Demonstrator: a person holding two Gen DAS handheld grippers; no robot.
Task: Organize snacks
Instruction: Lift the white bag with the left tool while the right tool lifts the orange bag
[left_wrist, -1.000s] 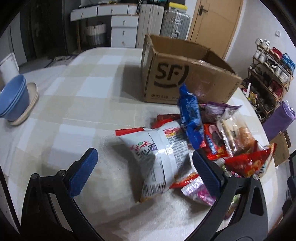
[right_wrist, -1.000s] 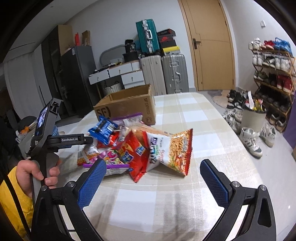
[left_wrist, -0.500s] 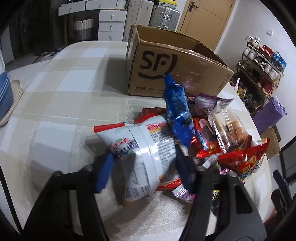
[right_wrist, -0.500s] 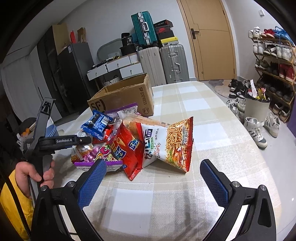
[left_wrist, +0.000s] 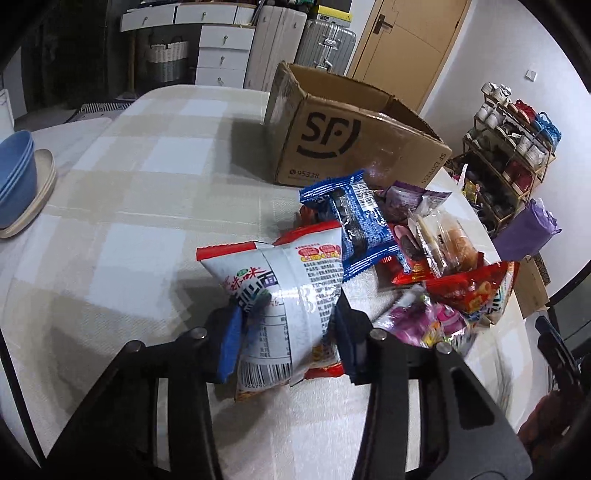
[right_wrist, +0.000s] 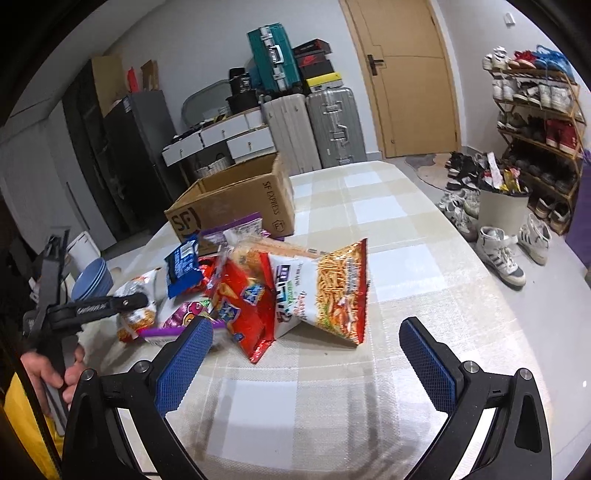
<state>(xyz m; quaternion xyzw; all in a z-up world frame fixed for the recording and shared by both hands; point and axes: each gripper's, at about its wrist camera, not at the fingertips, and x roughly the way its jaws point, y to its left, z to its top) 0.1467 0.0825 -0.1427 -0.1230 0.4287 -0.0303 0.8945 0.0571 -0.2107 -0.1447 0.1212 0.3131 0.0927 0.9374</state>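
While its jaws are closing, the left hand-held gripper (left_wrist: 286, 338) pinches a white noodle snack bag (left_wrist: 280, 291) at the pile's seven o'clock edge on the worktop (left_wrist: 147, 192). At five o'clock, the right hand-held gripper (right_wrist: 304, 356) hovers released, nothing between its pads, near the cardboard box (right_wrist: 236, 199).

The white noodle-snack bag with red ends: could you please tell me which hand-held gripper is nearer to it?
Left. The left hand-held gripper has the white noodle-snack bag between its closing jaws, pads against its sides. The right hand-held gripper is open on the pile's opposite side, away from it.
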